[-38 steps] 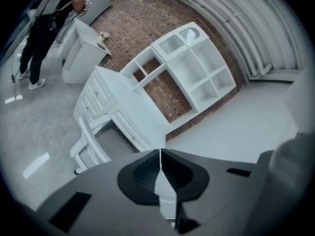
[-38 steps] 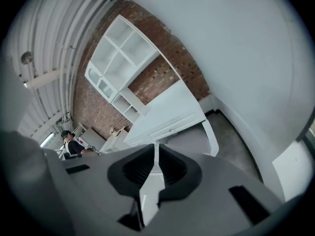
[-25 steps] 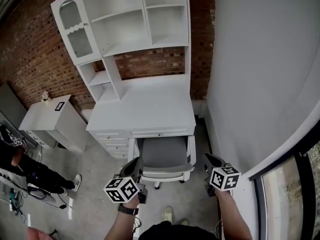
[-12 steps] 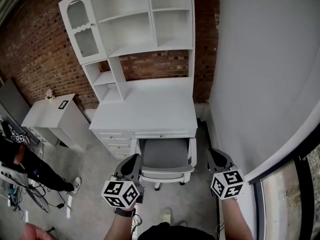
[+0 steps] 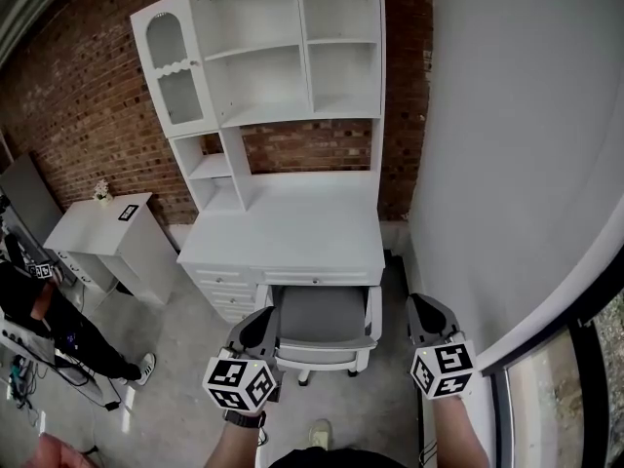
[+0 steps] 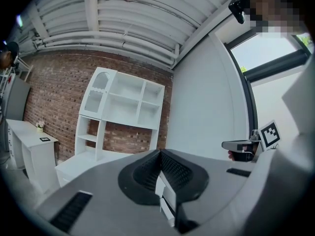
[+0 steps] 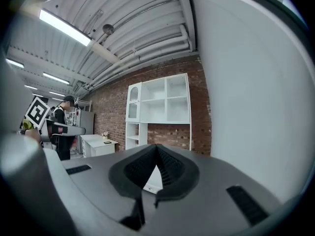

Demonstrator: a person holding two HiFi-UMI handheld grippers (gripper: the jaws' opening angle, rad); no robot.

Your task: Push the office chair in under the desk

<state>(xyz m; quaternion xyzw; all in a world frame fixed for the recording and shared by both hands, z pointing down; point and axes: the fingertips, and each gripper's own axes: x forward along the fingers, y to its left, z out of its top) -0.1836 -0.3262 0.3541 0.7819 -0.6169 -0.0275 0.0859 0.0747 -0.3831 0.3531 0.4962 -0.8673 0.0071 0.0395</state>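
Observation:
The office chair (image 5: pixel 322 318), grey seat on a white frame, stands with its seat partly under the white desk (image 5: pixel 292 234). My left gripper (image 5: pixel 256 328) hovers just off the chair's left side, jaws shut on nothing. My right gripper (image 5: pixel 426 316) is raised to the right of the chair, apart from it, also shut and empty. In the left gripper view the closed jaws (image 6: pixel 160 170) point up at the desk's hutch (image 6: pixel 123 102), with the right gripper (image 6: pixel 243 145) off to the side. The right gripper view shows its closed jaws (image 7: pixel 157 164) and the left gripper (image 7: pixel 64 130).
A white shelf hutch (image 5: pixel 283 57) rises from the desk against the brick wall (image 5: pixel 78 96). A low white cabinet (image 5: pixel 107 234) stands to the left, with a person (image 5: pixel 44 310) beside it. A grey wall (image 5: pixel 507 144) runs close on the right. My shoe (image 5: pixel 319 435) is behind the chair.
The head view has tilted up, so desk and chair sit lower in the picture. Both grippers have drawn back slightly toward me. The chair has not visibly moved.

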